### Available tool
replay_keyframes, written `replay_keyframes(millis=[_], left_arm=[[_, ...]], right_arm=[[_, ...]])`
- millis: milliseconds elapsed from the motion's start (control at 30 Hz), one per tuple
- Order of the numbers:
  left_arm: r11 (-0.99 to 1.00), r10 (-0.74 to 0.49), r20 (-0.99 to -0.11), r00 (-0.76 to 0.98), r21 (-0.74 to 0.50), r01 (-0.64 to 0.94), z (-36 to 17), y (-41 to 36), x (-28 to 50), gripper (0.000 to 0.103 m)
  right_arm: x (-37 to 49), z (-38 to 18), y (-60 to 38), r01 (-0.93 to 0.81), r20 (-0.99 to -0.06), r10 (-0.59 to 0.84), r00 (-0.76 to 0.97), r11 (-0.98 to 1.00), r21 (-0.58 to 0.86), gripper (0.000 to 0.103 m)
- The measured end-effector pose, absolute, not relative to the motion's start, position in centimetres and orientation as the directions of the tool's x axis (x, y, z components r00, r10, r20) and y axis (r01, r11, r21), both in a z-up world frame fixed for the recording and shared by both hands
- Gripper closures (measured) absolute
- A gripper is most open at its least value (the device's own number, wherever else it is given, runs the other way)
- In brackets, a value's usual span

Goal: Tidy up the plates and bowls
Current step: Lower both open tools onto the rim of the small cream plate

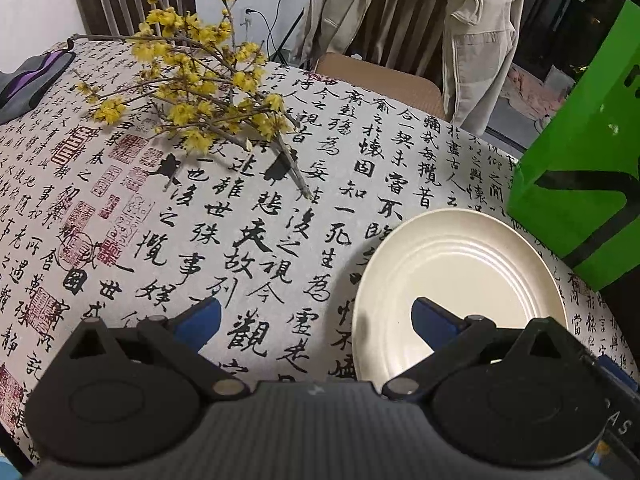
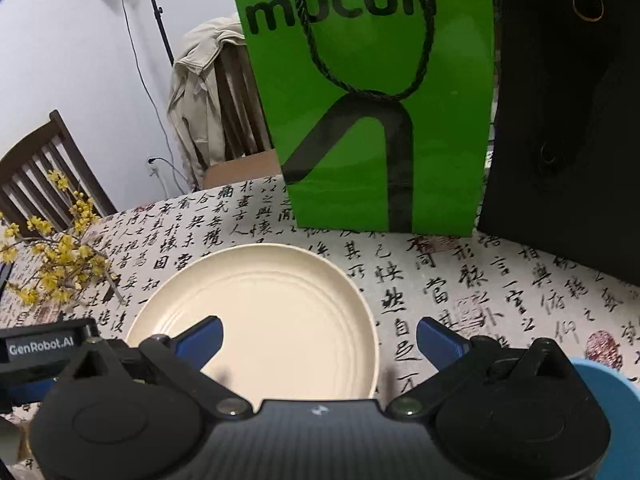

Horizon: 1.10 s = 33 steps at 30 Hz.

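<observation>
Calligraphy-printed cloth (image 1: pixel 280 240) covers the table. One cream plate (image 1: pixel 460 280) lies flat on it, ribbed with concentric rings, nothing on it.

Left gripper (image 1: pixel 316 316): jaws apart, holding nothing. Its right blue fingertip (image 1: pixel 434 320) sits over the plate's near rim; the left one is over bare cloth. Contact with the plate cannot be judged.

Right gripper (image 2: pixel 319 340): jaws apart, holding nothing. Its left fingertip (image 2: pixel 202 340) overlaps the plate's near right part; the right one is over cloth beside the plate.

Green bag (image 2: pixel 372 112), printed "mucun", stands upright just beyond the plate on the far side. Black bag (image 2: pixel 568 120) stands to its right. Yellow flower branch (image 1: pixel 200 92) lies on the cloth, far left of the plate, well apart from it. Blue round object (image 2: pixel 608 392) shows at the near right edge of the right wrist view, partly hidden by the gripper. Two chairs stand behind the table; a beige jacket (image 1: pixel 472 20) hangs on one.
</observation>
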<state>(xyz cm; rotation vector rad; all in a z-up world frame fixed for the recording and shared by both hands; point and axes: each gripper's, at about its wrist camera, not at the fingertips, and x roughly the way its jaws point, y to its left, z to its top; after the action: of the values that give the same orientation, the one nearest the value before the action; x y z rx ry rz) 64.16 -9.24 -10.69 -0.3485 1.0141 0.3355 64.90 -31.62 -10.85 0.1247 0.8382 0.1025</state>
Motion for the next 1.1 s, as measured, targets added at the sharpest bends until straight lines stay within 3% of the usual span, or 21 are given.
replay_keyframes(millis=[233, 333, 767, 967, 1100], left_arm=[[0.911, 0.067, -0.878, 0.474, -0.14, -0.388, -11.2, -9.9, 64.5, 0.0], [0.913, 0.077, -0.881, 0.467, -0.126, -0.388, -11.5, -10.0, 64.6, 0.0], [0.928, 0.116, -0.864, 0.49, -0.081, -0.363, -11.3, -10.6, 64.6, 0.001], [0.935, 0.113, -0.87, 0.479, -0.07, -0.348, -11.7, -11.0, 64.8, 0.009], [0.936, 0.117, -0.872, 0.476, -0.064, -0.347, -11.7, -11.1, 64.8, 0.012]], right_arm=[[64.9, -11.0, -31.4, -0.034, -0.737, 0.116, 0.666, 0.992, 0.125, 0.0], [64.9, -11.1, -31.0, -0.041, -0.743, 0.106, 0.661, 0.994, 0.104, 0.005], [64.9, -11.3, -31.3, -0.013, -0.755, 0.067, 0.652, 0.997, 0.077, 0.038], [64.8, -11.3, -31.2, -0.022, -0.754, 0.071, 0.653, 0.997, 0.075, 0.053], [64.8, -11.1, -31.3, -0.029, -0.747, 0.087, 0.66, 0.995, 0.091, 0.054]])
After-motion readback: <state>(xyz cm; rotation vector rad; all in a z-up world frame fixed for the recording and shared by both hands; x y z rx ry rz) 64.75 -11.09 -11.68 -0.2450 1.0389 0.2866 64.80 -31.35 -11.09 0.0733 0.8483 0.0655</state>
